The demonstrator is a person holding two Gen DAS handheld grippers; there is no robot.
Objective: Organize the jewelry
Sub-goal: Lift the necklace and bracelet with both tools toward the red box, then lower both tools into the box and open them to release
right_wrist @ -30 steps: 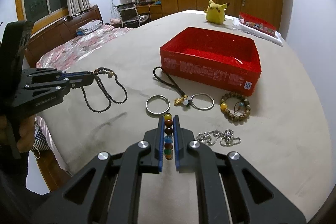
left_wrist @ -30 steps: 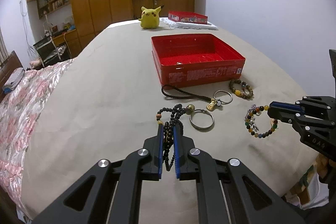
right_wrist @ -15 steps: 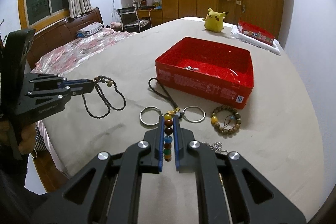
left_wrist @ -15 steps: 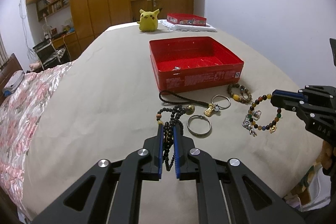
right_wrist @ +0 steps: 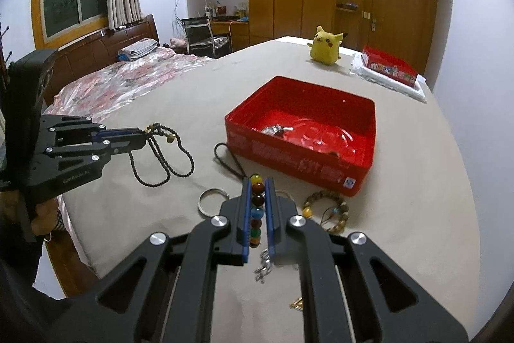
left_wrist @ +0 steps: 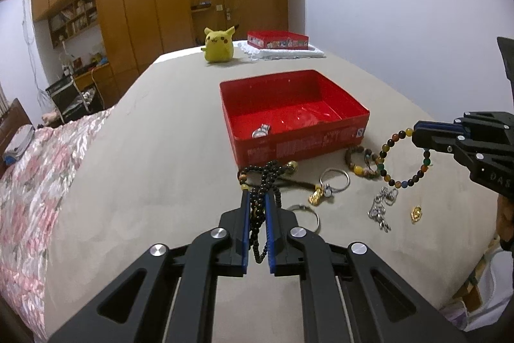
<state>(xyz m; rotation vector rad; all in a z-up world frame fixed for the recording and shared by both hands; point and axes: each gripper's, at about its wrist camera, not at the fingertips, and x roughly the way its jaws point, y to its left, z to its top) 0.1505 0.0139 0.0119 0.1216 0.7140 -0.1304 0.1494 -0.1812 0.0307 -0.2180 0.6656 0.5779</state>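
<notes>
Above the bed [left_wrist: 154, 150], limp black beads [left_wrist: 266, 179] are pinched in the left tool [left_wrist: 257, 201], a bracelet [left_wrist: 404, 159] in the right tool [right_wrist: 257, 185]; both strands are light and prone to swinging.

Red box [left_wrist: 298, 147]; black bead necklace [left_wrist: 268, 179]; multicoloured bead bracelet [left_wrist: 403, 158]; yellow plush [left_wrist: 219, 44]; pink floral quilt [left_wrist: 32, 169].

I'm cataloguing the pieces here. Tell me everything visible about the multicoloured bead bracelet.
The multicoloured round-bead bracelet is a loop of glossy beads: yellow, amber, brown, black, blue, green. The right tool is shut on one stretch of it, and the rest hangs free in the air, above the beige bedspread, clear of the other jewellery.
</notes>
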